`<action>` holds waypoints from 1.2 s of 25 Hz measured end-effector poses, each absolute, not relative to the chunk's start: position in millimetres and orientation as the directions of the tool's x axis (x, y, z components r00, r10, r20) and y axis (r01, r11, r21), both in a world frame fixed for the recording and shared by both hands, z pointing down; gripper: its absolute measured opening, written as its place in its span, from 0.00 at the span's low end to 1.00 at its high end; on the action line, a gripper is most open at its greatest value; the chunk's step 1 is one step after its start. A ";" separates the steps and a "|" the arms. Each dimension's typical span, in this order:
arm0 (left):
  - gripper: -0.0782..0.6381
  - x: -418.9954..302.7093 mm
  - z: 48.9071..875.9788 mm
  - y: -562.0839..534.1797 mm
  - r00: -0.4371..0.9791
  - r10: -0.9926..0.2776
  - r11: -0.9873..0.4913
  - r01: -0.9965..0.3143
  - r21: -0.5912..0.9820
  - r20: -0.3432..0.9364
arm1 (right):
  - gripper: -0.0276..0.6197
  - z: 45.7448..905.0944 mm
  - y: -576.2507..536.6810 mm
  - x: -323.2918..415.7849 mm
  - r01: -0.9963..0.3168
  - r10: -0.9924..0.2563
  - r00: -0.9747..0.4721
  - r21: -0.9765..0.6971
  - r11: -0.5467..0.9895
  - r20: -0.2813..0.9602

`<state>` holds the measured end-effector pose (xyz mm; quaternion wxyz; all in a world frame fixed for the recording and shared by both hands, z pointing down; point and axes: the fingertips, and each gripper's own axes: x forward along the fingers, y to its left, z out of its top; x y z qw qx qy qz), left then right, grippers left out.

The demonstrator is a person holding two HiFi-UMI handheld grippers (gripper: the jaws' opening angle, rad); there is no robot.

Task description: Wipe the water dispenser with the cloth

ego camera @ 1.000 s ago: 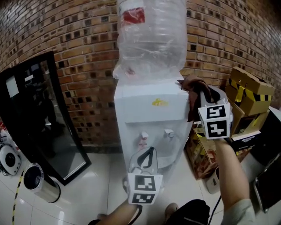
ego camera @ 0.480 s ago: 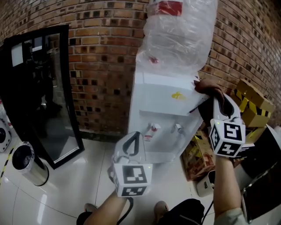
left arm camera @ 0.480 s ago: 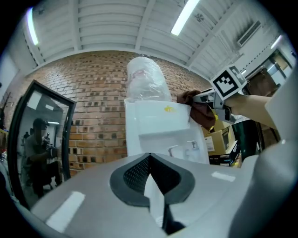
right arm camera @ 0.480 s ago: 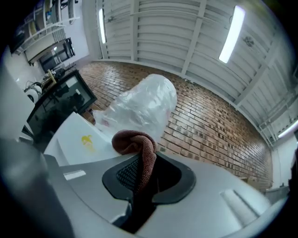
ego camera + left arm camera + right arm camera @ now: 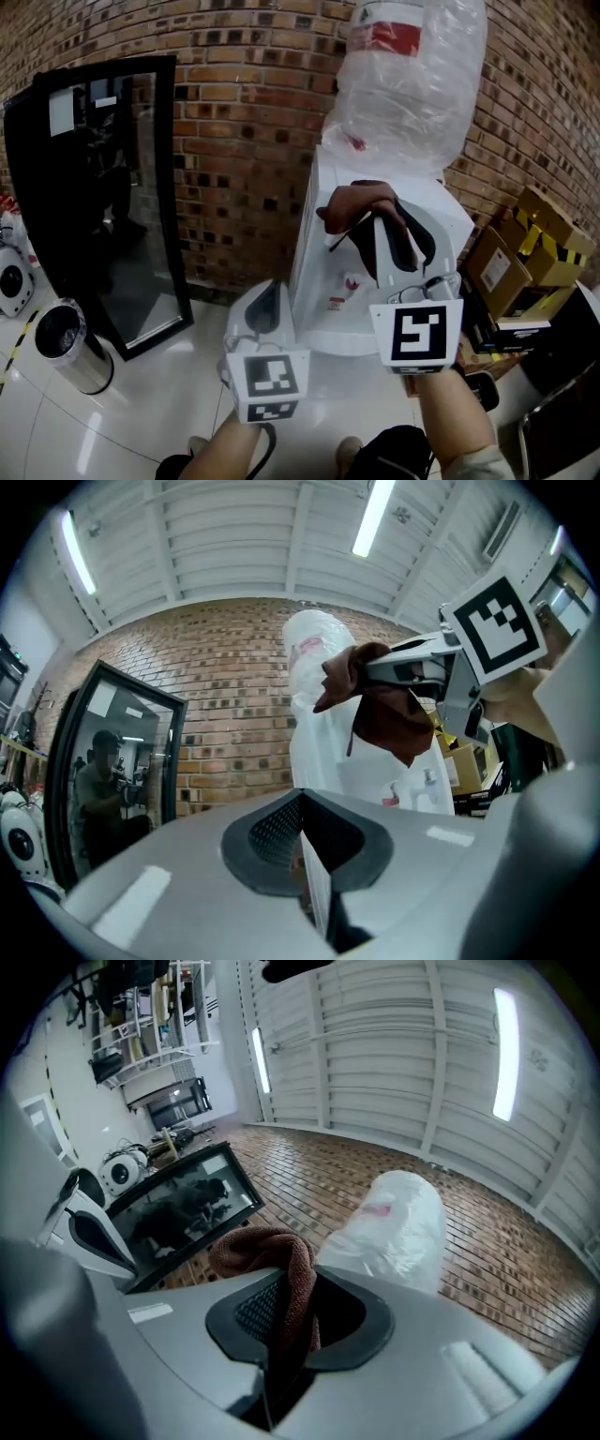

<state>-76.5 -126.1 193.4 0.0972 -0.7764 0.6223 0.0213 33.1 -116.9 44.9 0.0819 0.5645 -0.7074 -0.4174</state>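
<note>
Seen from a head camera looking down: two bare forearms reach in from the bottom edge, each holding a grey gripper with a black-and-white marker cube

Nearest, the left gripper (image 5: 266,302) is low, in front of the dispenser's base; its jaws are pressed together with nothing between them

Higher and to its right, the right gripper (image 5: 380,223) points up at the machine, its jaws clenched on a dark red-brown cloth (image 5: 359,200), which bunches over the jaw tips and hangs down between them

The cloth is at the upper front of the white water dispenser (image 5: 317,234), just below the bottle; contact with the surface cannot be made out

A water bottle (image 5: 412,84) wrapped in clear plastic sits on the dispenser

Behind is a brick wall (image 5: 234,84)

At left a black-framed glass panel (image 5: 103,187) leans on the wall, a steel bin (image 5: 70,354) near it on the glossy white floor

Cardboard boxes (image 5: 539,239) are stacked at right
</note>
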 end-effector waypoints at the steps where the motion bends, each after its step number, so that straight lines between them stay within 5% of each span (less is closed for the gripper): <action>1: 0.11 -81.1 195.0 -125.4 0.219 -0.964 -0.200 -0.971 -0.131 -0.152 | 0.15 51.2 -121.0 20.0 -0.716 -0.869 -0.363 0.697 0.029 -0.337; 11: 0.11 -95.4 192.5 -130.8 0.213 -0.964 -0.193 -0.972 -0.135 -0.159 | 0.15 75.6 -160.0 -19.5 -0.681 -0.890 -0.347 0.732 0.022 -0.296; 30: 0.11 6.3 189.8 -121.3 0.383 -0.907 -0.362 -0.922 -0.140 -0.176 | 0.15 84.4 -160.2 106.9 -0.696 -0.949 -0.145 0.711 -0.104 -0.280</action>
